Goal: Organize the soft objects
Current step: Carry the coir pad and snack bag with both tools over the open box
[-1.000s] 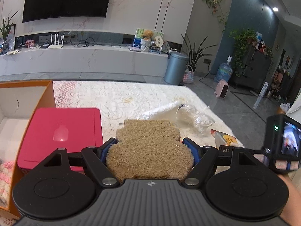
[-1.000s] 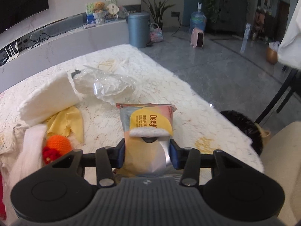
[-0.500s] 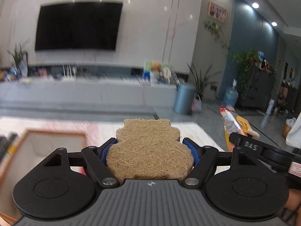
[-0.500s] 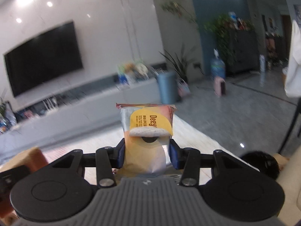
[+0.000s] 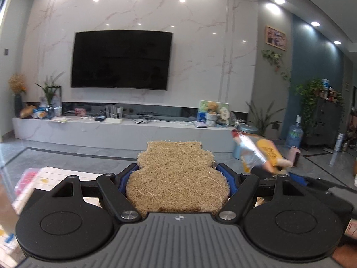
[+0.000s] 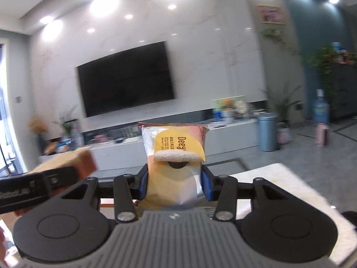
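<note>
Left gripper (image 5: 177,178) clamped on loofah pad (image 5: 176,178), centre frame. Right gripper (image 6: 174,179) clamped on snack packet (image 6: 176,156), upright. Television (image 5: 121,59) behind; bin (image 6: 267,131) at right; table (image 6: 287,185) lower right.

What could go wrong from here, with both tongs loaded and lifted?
1. The right tongs pinch only the lower end of the snack packet; the glossy wrapper could slip out.
2. The left tongs holding the fibre pad sit close beside the right; they might collide.
3. Both cameras face the TV wall, so any drop-off spot is unseen.
</note>
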